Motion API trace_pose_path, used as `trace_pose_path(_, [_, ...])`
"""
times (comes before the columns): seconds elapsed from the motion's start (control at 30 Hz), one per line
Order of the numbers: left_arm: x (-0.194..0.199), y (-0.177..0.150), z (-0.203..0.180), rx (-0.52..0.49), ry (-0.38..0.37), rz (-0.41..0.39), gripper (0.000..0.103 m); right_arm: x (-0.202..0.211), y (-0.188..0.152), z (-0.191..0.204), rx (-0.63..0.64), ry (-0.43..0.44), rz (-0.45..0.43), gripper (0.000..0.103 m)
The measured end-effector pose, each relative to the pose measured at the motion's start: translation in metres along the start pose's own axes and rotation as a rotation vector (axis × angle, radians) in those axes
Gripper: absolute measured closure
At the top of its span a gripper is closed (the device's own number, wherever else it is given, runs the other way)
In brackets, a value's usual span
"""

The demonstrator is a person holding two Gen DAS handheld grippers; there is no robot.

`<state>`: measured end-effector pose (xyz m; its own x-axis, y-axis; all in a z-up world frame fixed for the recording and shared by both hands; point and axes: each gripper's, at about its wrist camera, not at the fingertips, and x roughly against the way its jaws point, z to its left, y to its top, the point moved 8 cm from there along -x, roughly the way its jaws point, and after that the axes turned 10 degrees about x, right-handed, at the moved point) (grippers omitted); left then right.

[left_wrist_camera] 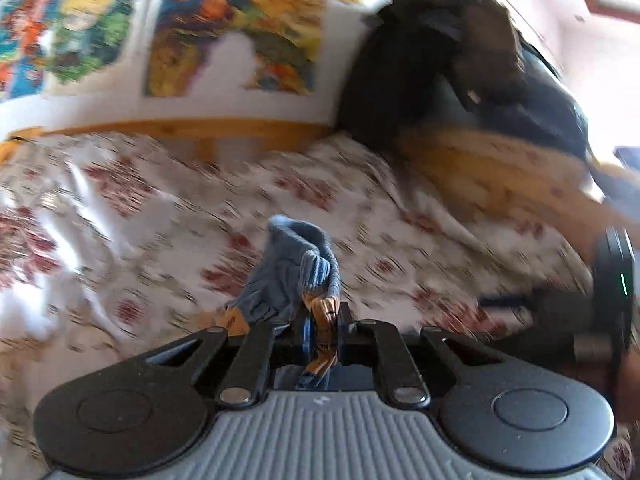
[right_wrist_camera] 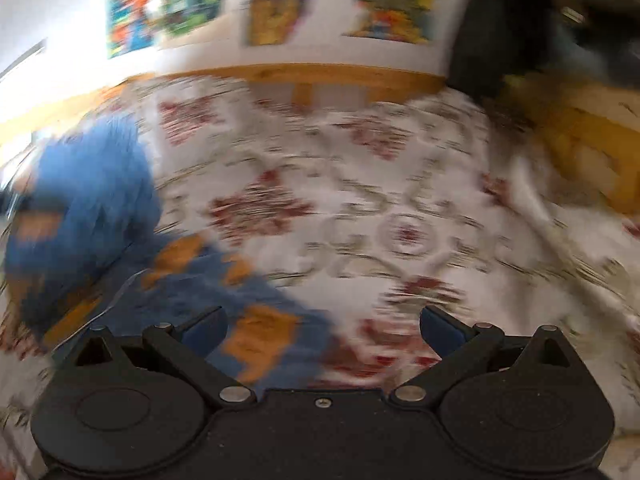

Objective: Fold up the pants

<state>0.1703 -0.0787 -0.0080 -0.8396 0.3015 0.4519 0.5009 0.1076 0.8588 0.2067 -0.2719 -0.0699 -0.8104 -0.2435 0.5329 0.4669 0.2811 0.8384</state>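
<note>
the bed [left_wrist_camera: 132, 216] fills most of both views, covered in a white spread with red floral patches, rumpled and blurred. behind it runs a wooden rail [left_wrist_camera: 224, 130] against a white wall hung with bright posters [left_wrist_camera: 236, 36], and the same posters [right_wrist_camera: 340, 4] show smeared in the right wrist view. a black bag [left_wrist_camera: 448, 68] slumps in the far right corner of the bed, resting on a mustard blanket [left_wrist_camera: 492, 172]. the pants [right_wrist_camera: 100, 208], blue with orange patches, lie bunched on the spread at the left of the right wrist view, one part trailing down toward the camera and passing between the right gripper's fingers. the right gripper [right_wrist_camera: 323, 326] is spread wide, its blue pads well apart, nothing pinched; whether the cloth touches it is too blurred to tell. in the left wrist view a fold of the pants [left_wrist_camera: 292, 280] stands up from the left gripper [left_wrist_camera: 322, 320], whose fingers are pressed together on the blue and orange cloth, the ribbed edge curling over just above them. at the right edge of that view sits a dark device [left_wrist_camera: 612, 280] with a small green light.
</note>
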Motion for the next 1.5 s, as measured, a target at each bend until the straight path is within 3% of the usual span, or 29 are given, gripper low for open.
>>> trace_pose_path(0.17, [-0.030,-0.036,-0.042,-0.102,0.045,0.074,0.091,0.003,-0.004,-0.047,-0.186,-0.008,-0.008,0.001])
trace_pose_path(0.23, [-0.040,-0.051,-0.059,-0.177,0.058,0.101,0.091,0.004,-0.004,-0.054,-0.281,0.077,-0.033,0.003])
trace_pose_path(0.4, [-0.053,-0.077,-0.083,-0.321,0.087,0.133,0.090,-0.003,-0.006,-0.042,-0.527,0.390,-0.036,0.016])
trace_pose_path(0.5, [-0.059,-0.086,-0.093,-0.402,0.110,0.140,0.090,-0.012,-0.008,-0.029,-0.548,0.445,0.006,0.027])
trace_pose_path(0.77, [-0.067,-0.105,-0.107,-0.555,0.152,0.144,0.090,-0.040,-0.020,-0.012,-0.651,0.498,0.069,0.054])
trace_pose_path(0.83, [-0.068,-0.107,-0.108,-0.566,0.156,0.145,0.090,-0.044,-0.020,-0.009,-0.670,0.511,0.074,0.071])
trace_pose_path(0.93, [-0.066,-0.107,-0.109,-0.580,0.163,0.137,0.090,-0.043,-0.019,-0.008,-0.672,0.504,0.067,0.083])
trace_pose_path(1.17, [-0.050,-0.096,-0.128,-0.614,0.147,0.070,0.090,-0.016,-0.002,-0.020,-0.616,0.483,-0.002,0.084])
trace_pose_path(1.37, [-0.058,-0.115,-0.140,-0.657,0.113,0.128,0.088,-0.012,-0.021,-0.027,-0.537,0.409,0.090,0.084])
trace_pose_path(1.47, [-0.068,-0.126,-0.135,-0.603,0.083,0.196,0.081,-0.022,-0.034,-0.023,-0.480,0.362,0.163,0.081])
trace_pose_path(1.5, [-0.069,-0.126,-0.132,-0.571,0.064,0.209,0.072,-0.024,-0.035,-0.021,-0.458,0.347,0.173,0.077])
